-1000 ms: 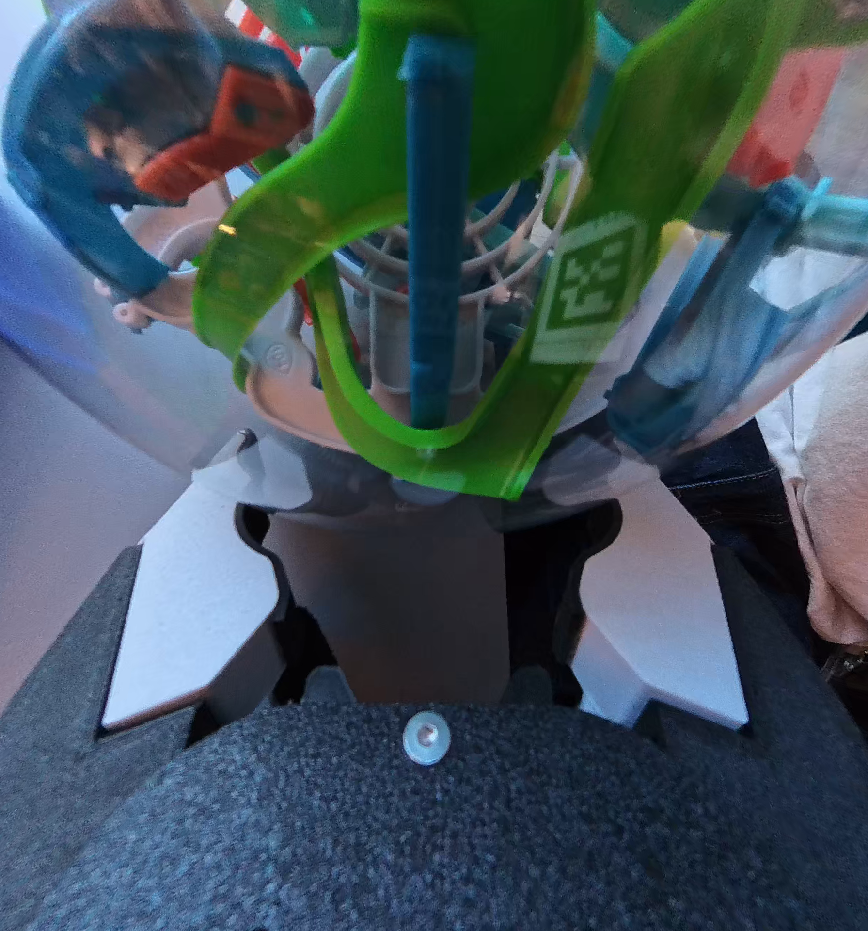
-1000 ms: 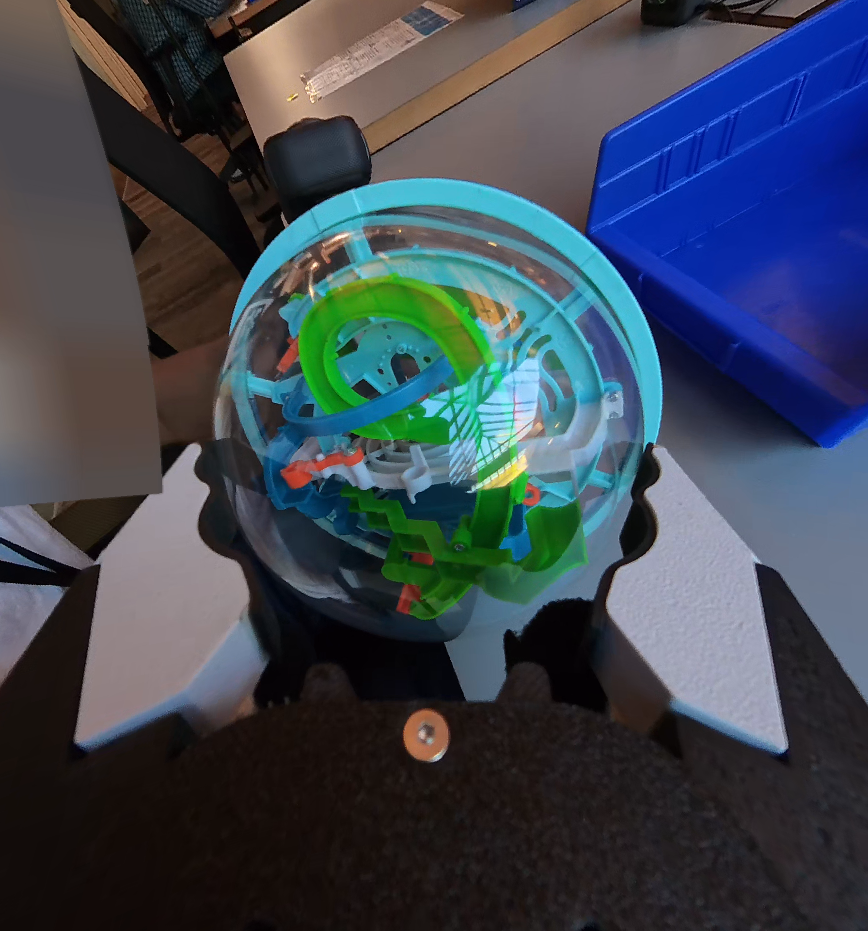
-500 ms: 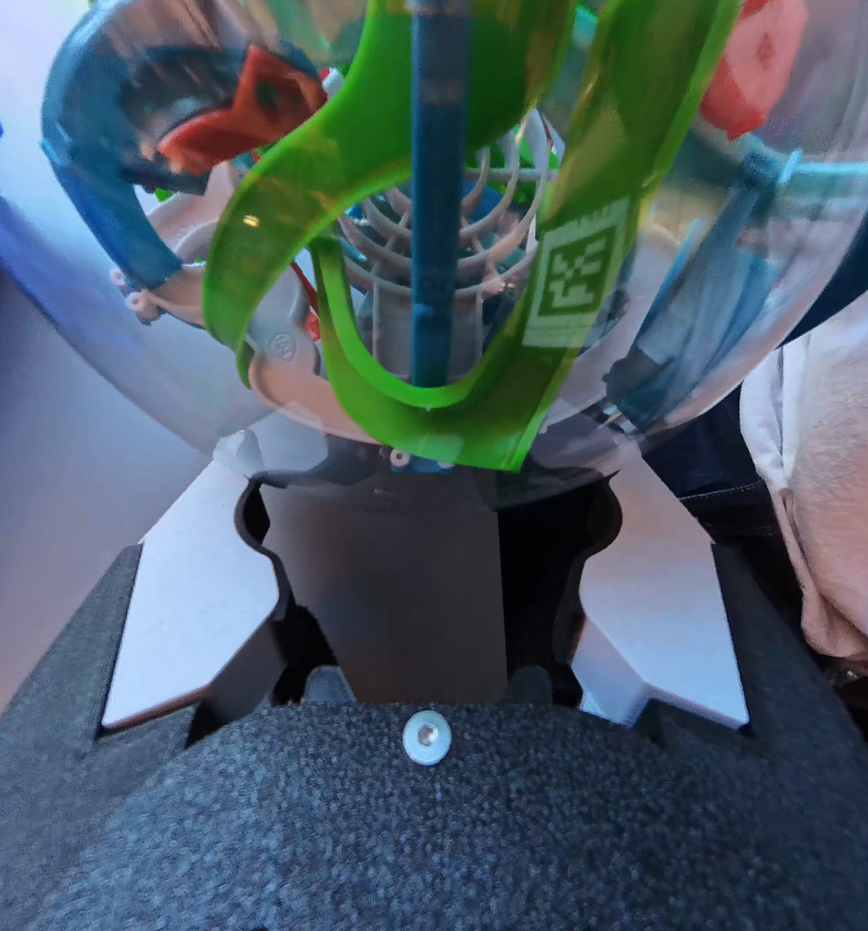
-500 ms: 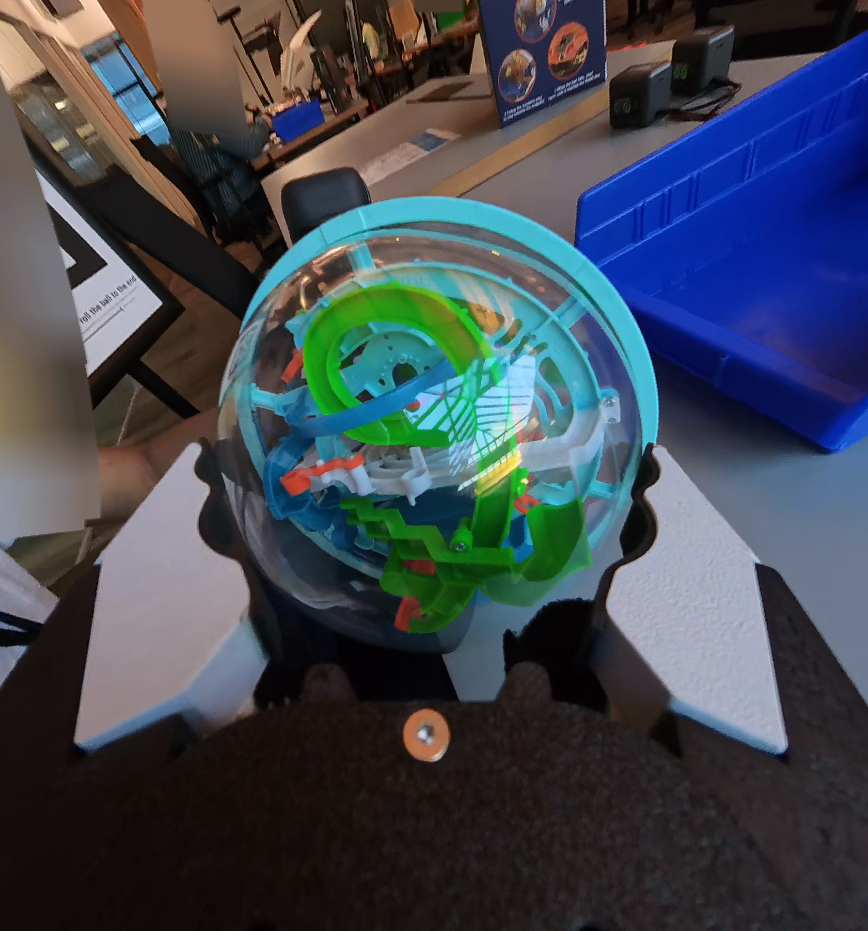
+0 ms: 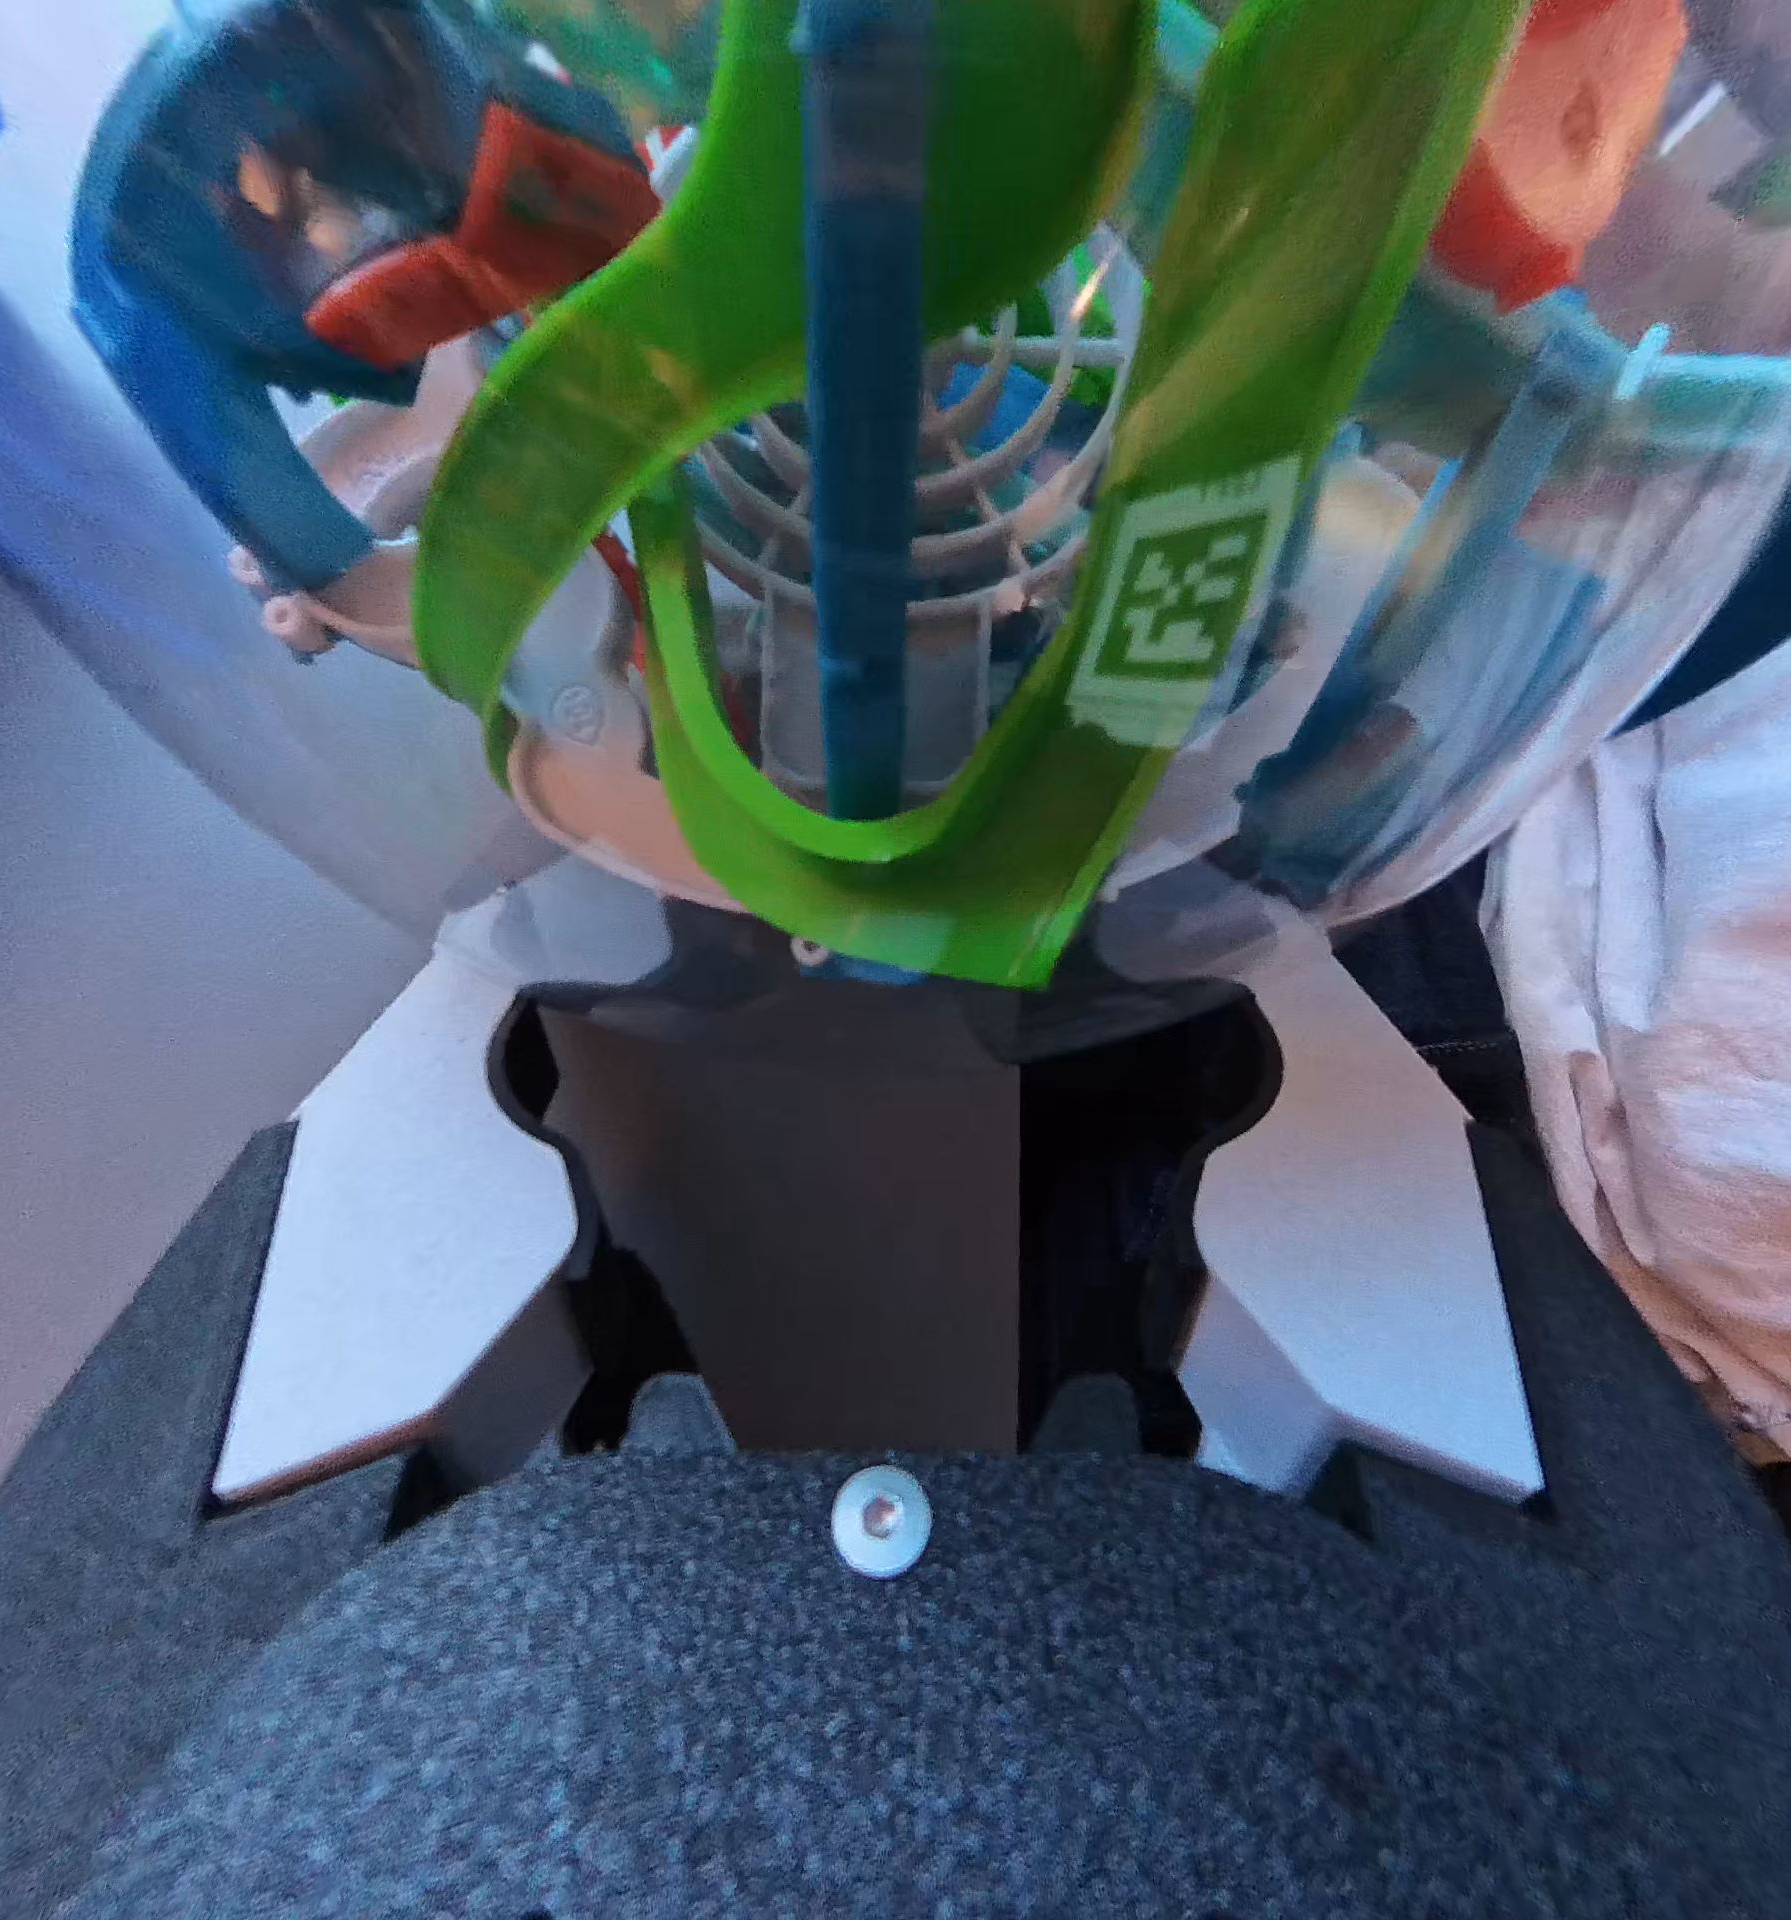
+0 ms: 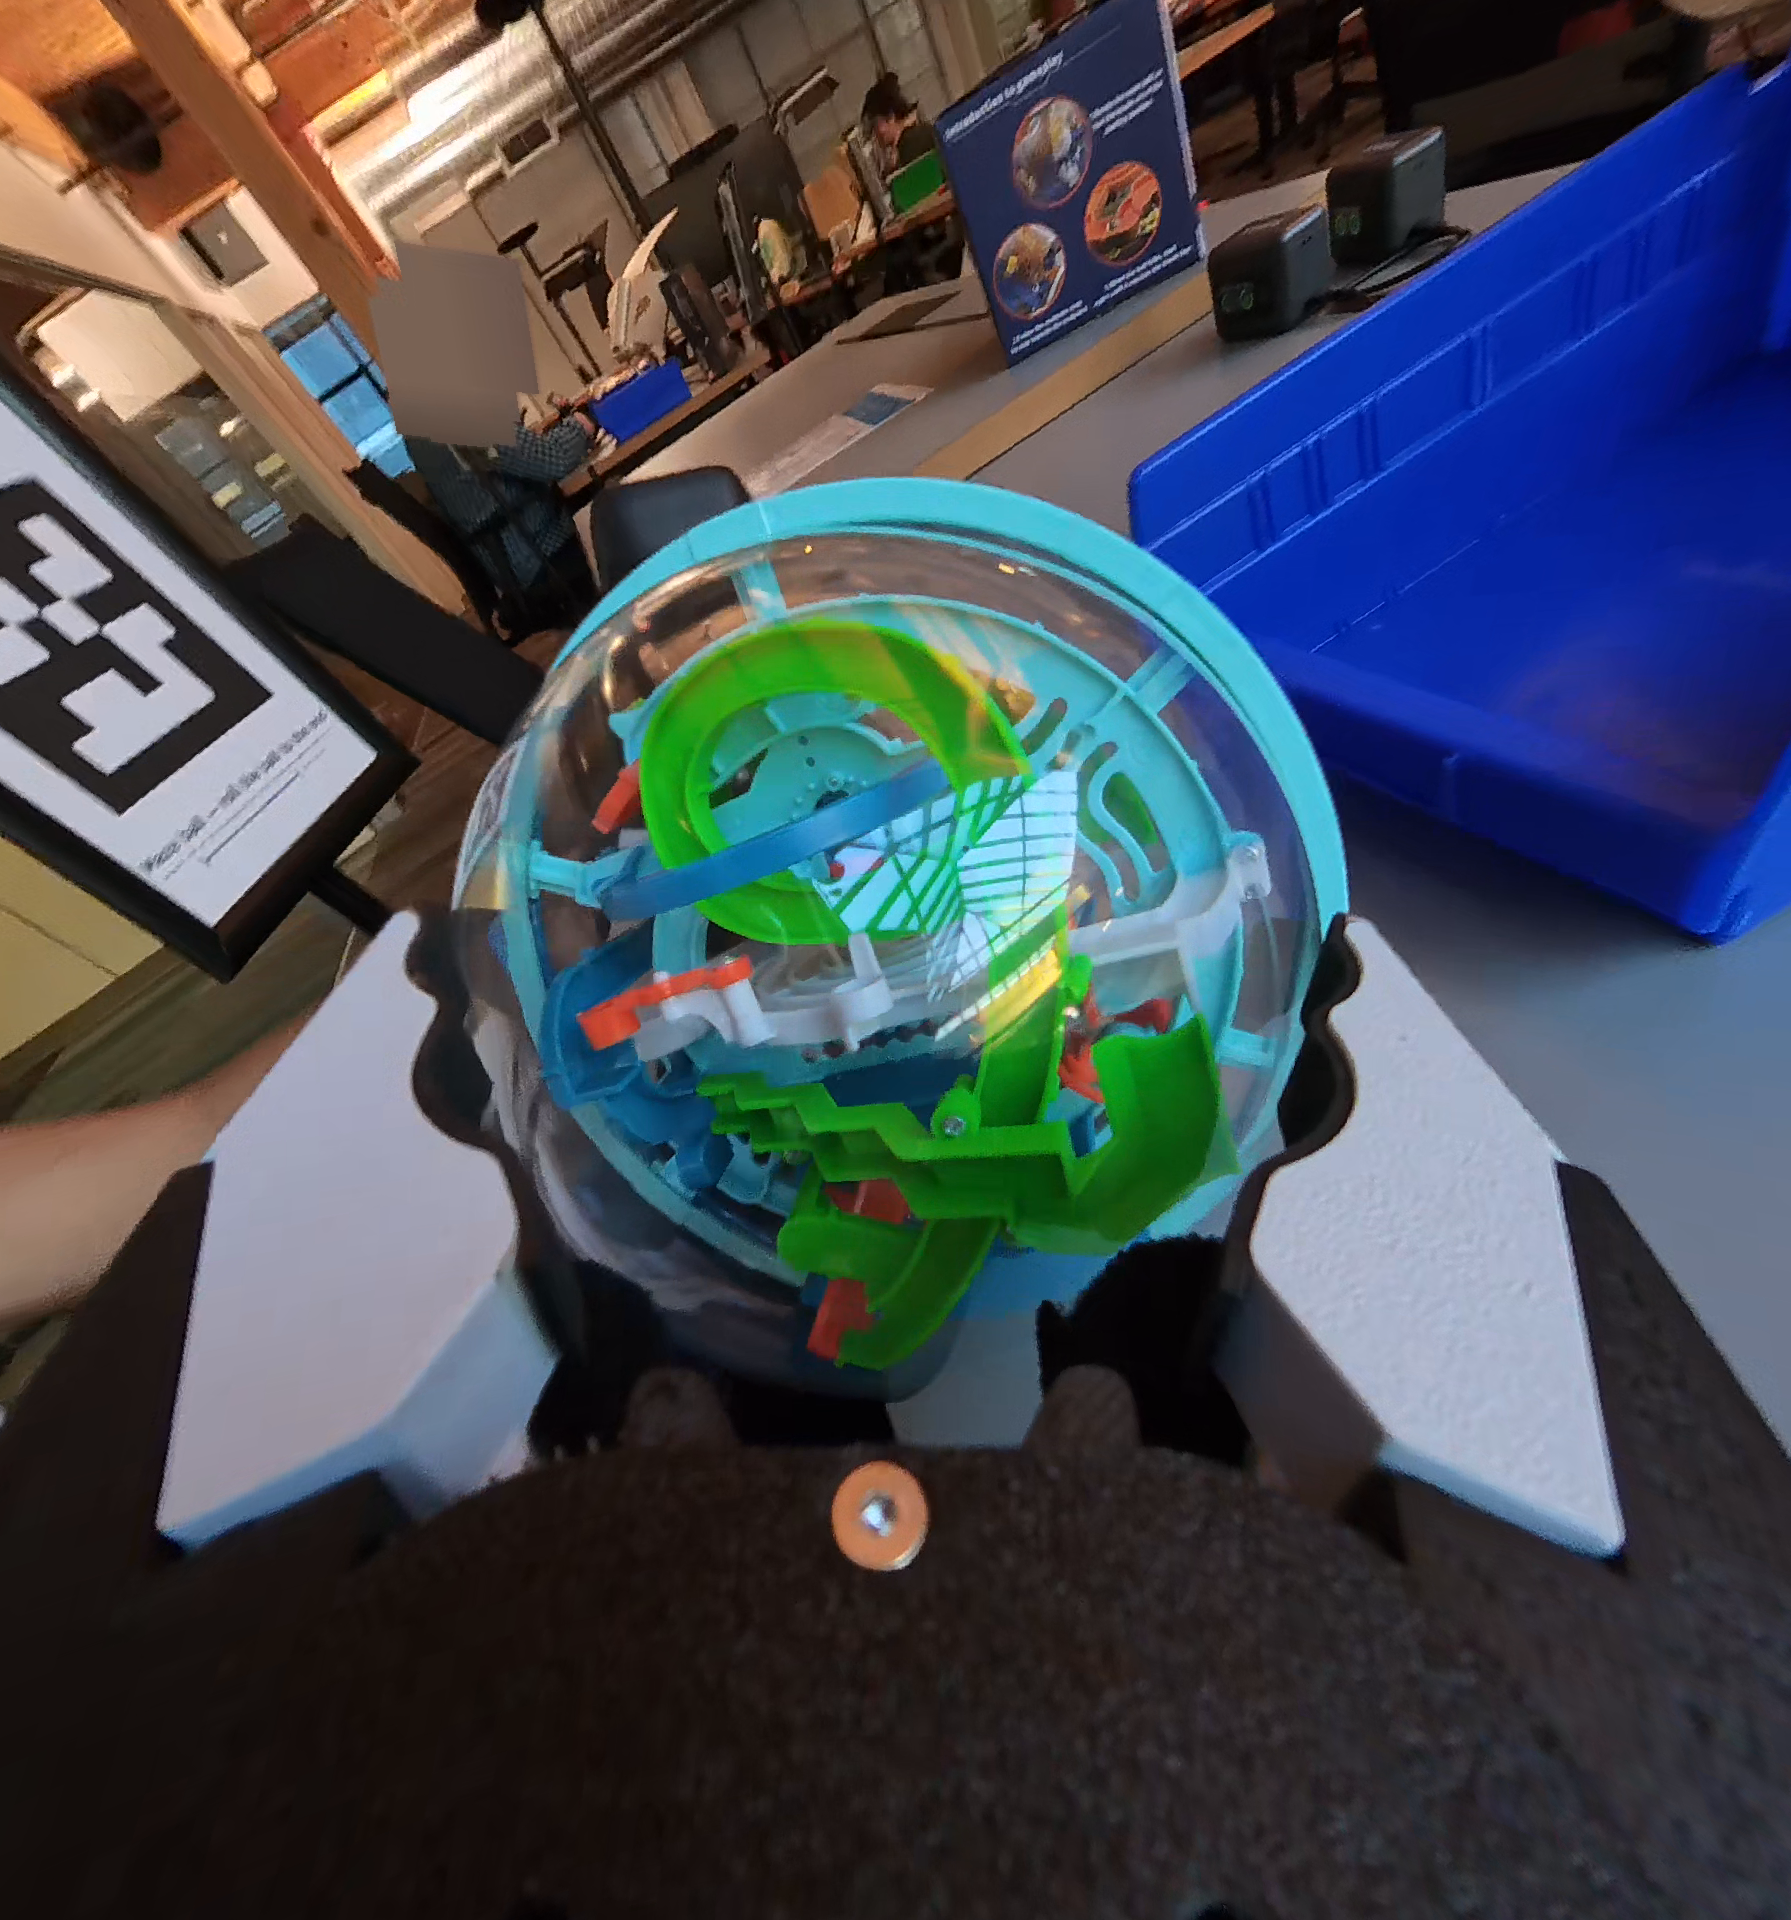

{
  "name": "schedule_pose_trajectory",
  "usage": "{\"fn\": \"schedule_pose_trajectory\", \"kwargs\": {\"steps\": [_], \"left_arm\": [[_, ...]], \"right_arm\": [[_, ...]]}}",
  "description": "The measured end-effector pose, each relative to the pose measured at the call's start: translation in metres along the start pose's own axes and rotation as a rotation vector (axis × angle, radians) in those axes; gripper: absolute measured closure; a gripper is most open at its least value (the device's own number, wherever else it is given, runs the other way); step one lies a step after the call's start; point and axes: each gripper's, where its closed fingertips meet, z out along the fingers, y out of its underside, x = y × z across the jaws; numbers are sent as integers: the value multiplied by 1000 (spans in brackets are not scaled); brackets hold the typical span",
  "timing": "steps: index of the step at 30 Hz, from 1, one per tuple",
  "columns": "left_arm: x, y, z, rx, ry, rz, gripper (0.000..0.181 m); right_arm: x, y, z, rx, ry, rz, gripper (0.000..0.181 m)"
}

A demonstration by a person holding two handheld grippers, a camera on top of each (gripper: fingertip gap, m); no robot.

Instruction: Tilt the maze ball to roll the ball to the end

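The right tool clamps the maze ball between both fingers, one pad on each side of the clear shell. The left tool stands spread, fingertips against the sphere's underside; the maze ball fills that view. The sphere is held above the grey tabletop. A blue bin sits to the right; a framed marker sign stands left.

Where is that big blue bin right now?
In the right wrist view, the blue bin sits on the grey table at the upper right, just behind and to the right of the maze ball held in the right hand-held gripper.
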Motion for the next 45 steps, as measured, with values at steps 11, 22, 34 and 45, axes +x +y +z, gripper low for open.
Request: {"fn": "schedule_pose_trajectory", "kwargs": {"steps": [11,22,34,45], "left_arm": [[-33,-6,-23,136,-281,-115,75],[-10,-14,-67,464,-326,-152,92],[-7,-10,-56,402,-260,-173,91],[-9,-10,-55,398,-231,-209,97]], "right_arm": [[23,-16,-3,158,242,-21,29],[15,-12,1,138,328,-136,29],[13,-10,-1,139,341,-145,30],[18,-14,0,156,329,-104,30]]}}
